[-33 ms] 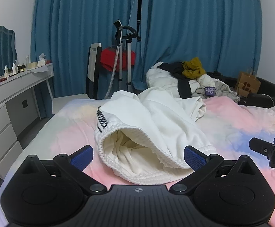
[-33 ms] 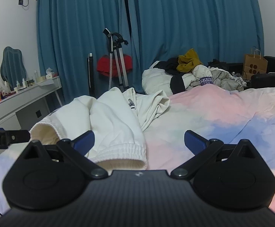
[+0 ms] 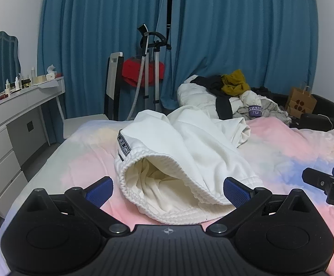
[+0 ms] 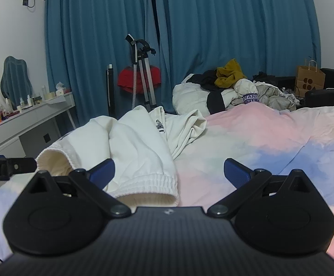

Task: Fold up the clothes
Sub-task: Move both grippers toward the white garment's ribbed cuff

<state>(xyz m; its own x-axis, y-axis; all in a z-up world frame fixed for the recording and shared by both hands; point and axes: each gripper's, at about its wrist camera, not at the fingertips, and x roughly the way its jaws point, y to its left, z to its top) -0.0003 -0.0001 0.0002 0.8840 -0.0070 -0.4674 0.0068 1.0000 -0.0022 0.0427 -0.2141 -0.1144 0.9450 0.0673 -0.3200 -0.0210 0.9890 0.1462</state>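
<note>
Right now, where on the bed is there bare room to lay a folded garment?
The bedspread lies bare right of the white sweatpants, up to the clothes pile at the far edge. A smaller bare patch sits left of the sweatpants, toward the dresser. The far edge is crowded.

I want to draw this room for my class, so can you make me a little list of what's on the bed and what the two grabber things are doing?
garment: crumpled white cotton sweatpants, unfolded, ribbed waistband facing the cameras
surface: bed with pink, blue and yellow pastel sheet
left gripper: open, pointing at the waistband, holding nothing
right gripper: open, over the garment's right edge, holding nothing
far end of bed: heap of white, black and mustard clothes
background: blue pleated curtains, white dressing table, brown paper bag
</note>
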